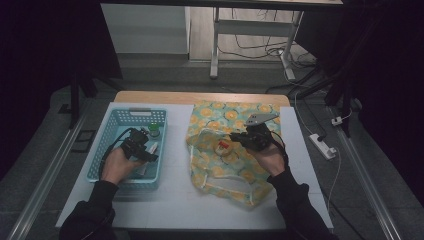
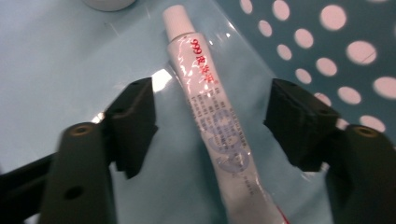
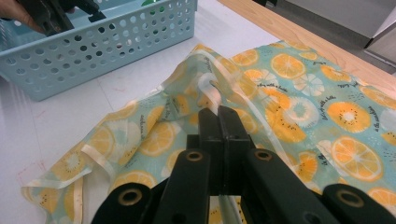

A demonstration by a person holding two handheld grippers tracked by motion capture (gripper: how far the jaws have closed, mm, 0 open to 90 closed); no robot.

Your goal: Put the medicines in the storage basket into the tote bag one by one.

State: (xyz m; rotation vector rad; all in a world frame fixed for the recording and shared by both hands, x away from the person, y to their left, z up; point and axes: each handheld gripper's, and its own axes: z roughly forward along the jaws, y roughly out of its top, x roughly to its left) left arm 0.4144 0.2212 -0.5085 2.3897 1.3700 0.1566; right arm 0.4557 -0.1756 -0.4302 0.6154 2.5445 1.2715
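Note:
A white tube with red print (image 2: pixel 210 107) lies on the floor of the light blue perforated basket (image 1: pixel 112 120). My left gripper (image 2: pixel 210 126) is down in the basket with its jaws on either side of the tube, and there is a gap on each side. The pads do not touch the tube. My right gripper (image 3: pixel 218 114) is shut on a pale handle strap of the orange-slice patterned bag (image 3: pixel 303 102), holding the fabric raised in a fold. From above, the right gripper (image 1: pixel 237 138) sits over the bag (image 1: pixel 220 165) at centre right.
The basket (image 3: pixel 93 51) also holds a small green-topped item (image 1: pixel 154 130) and a white round item (image 2: pixel 107 3). A small round yellow and red object (image 1: pixel 223 146) rests at the bag's mouth. White table surface (image 1: pixel 175 200) lies between basket and bag.

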